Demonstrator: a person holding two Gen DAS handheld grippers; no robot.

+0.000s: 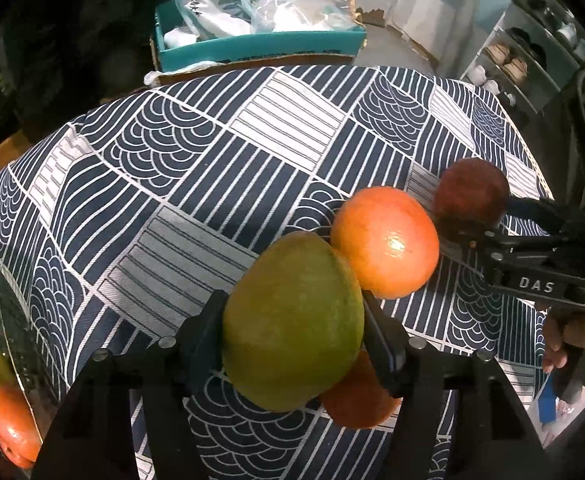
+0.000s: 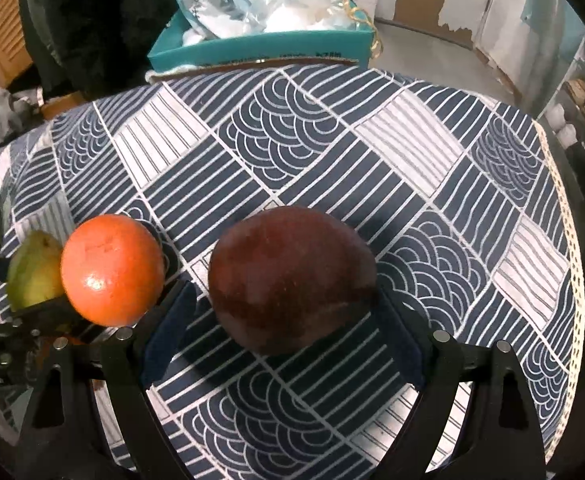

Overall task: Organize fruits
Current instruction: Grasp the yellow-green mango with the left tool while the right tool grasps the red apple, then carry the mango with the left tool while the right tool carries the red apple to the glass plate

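My left gripper (image 1: 292, 300) is shut on a green-yellow fruit (image 1: 292, 344), with a pad pressed to each side. Right behind it an orange (image 1: 384, 242) lies on the patterned tablecloth (image 1: 212, 184), and a second orange (image 1: 358, 400) shows under the green fruit. Further right lies a dark red fruit (image 1: 470, 192). In the right wrist view this dark red fruit (image 2: 292, 264) sits on the cloth between the fingers of my right gripper (image 2: 284, 292), which is open: cloth shows between the left pad (image 2: 168, 332) and the fruit. The orange (image 2: 110, 270) and green fruit (image 2: 32, 268) are at its left.
A glass bowl (image 1: 0, 300) at the left edge holds a yellow-green fruit and an orange. Beyond the table's far edge stands a teal box (image 1: 260, 46) with plastic bags. A shoe rack (image 1: 524, 60) is at the right. A hand (image 1: 572, 340) grips the right tool.
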